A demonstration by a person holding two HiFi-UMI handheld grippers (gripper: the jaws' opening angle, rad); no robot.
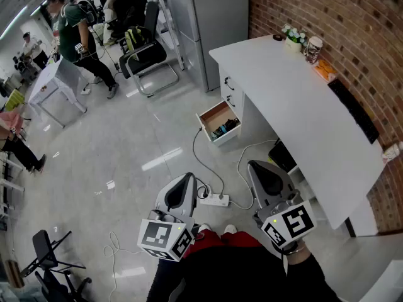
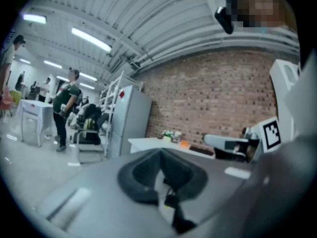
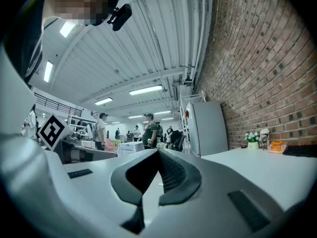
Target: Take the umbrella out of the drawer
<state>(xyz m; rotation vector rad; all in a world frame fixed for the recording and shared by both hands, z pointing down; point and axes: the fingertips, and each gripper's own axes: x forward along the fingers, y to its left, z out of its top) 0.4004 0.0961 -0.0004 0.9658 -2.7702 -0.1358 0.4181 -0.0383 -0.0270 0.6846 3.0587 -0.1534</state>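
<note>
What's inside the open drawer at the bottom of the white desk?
The drawer shows a bare brown bottom and a dark clump of things at one end, too small to identify. Whatever lies beneath that clump is covered.

Too small to tell from here
I can't name the dark things (image 1: 225, 129) lying in the open drawer (image 1: 213, 114).

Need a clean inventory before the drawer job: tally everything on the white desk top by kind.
Potted plant with white flowers: 1
Tall patterned cup: 1
Flat orange item: 1
Long flat black slab, perhaps a keyboard: 1
Small dark round object: 1
Pale crumpled item at the right edge: 1
Total: 6
</note>
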